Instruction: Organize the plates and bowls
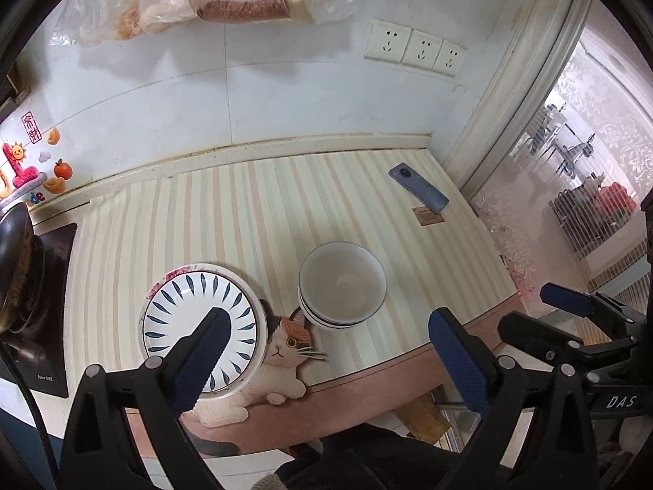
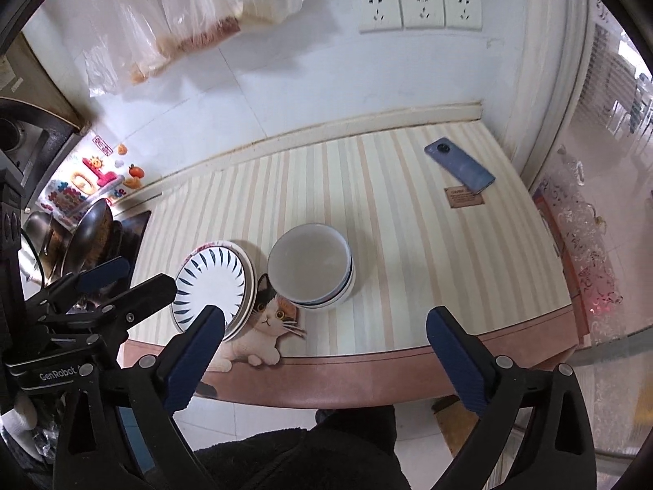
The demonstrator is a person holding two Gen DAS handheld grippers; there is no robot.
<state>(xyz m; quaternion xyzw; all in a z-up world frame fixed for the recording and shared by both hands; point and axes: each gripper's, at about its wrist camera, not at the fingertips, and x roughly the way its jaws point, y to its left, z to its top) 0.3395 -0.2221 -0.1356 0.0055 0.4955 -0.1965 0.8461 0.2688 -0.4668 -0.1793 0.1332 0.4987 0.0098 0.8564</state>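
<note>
Stacked plates [image 1: 204, 318] beside nested bowls [image 1: 342, 286] near the counter's [image 1: 163, 224] front edge — left gripper [image 1: 330, 326] and right gripper [image 2: 326, 322] above, fingers apart, empty.

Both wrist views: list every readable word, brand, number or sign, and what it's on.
"DAS": right gripper's black body, seen from the left wrist.
"GenRobot": left gripper's body, seen from the right wrist.
Red seal sticker: two characters, not legible.
Brown card beside the phone: print too small.
Cooktop corner logo: blurred.
</note>
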